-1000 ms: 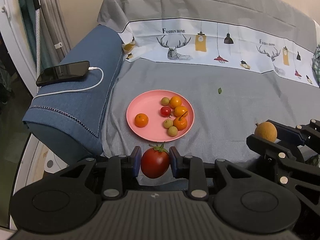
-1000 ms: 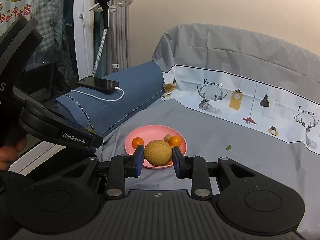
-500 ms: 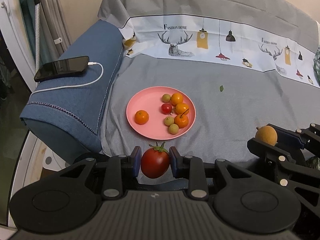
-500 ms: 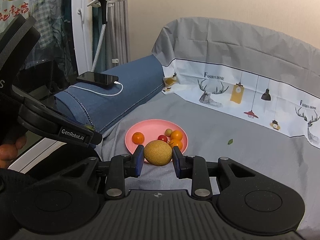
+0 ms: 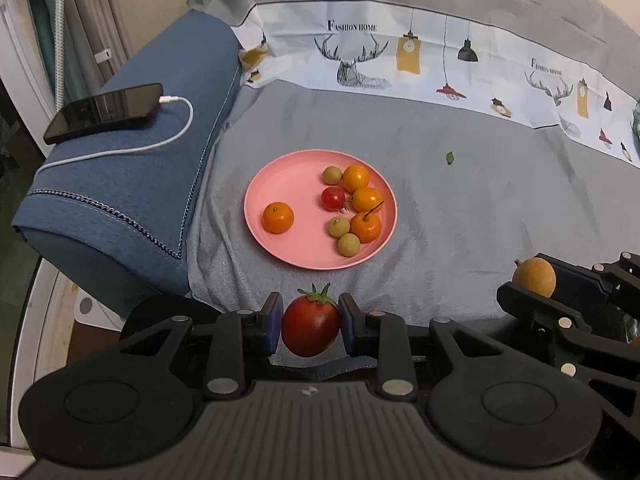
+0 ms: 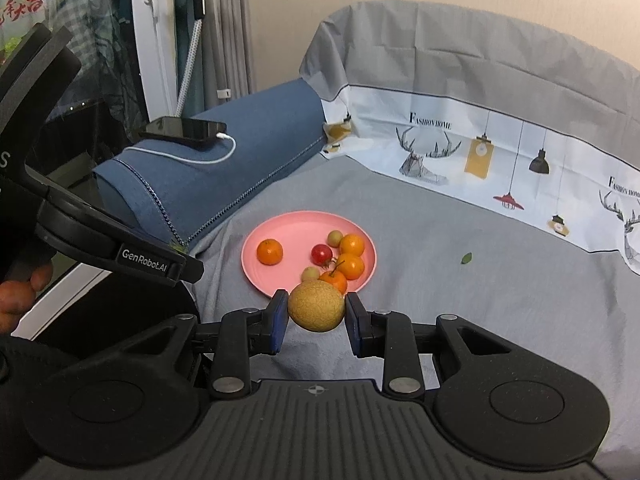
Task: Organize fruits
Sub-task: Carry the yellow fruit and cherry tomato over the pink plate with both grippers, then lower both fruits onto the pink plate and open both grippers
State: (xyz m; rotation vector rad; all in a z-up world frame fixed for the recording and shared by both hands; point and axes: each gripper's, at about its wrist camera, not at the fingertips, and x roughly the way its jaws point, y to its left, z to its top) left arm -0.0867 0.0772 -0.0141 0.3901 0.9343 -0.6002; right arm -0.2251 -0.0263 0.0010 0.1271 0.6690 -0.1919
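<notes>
A pink plate (image 5: 294, 178) (image 6: 292, 226) lies on the grey cloth and carries several small oranges, a cherry tomato (image 5: 333, 199) and small green fruits. My left gripper (image 5: 311, 322) is shut on a large red tomato (image 5: 311, 330) with a green stem, held just short of the plate's near rim. My right gripper (image 6: 317, 312) is shut on a round yellow-brown fruit (image 6: 316, 306), also near the plate's front edge. In the left wrist view that fruit (image 5: 535, 277) shows at the far right between the right gripper's fingers.
A blue cushion (image 5: 132, 168) bounds the left side, with a black phone (image 5: 104, 112) and its white charging cable on top. A small green leaf (image 5: 450, 157) lies on the cloth right of the plate. A printed cloth covers the sofa back. A hand (image 6: 18, 300) grips the left tool.
Both grippers have moved forward and down toward the plate, which now looks larger and closer in both views. Each keeps its fruit held.
</notes>
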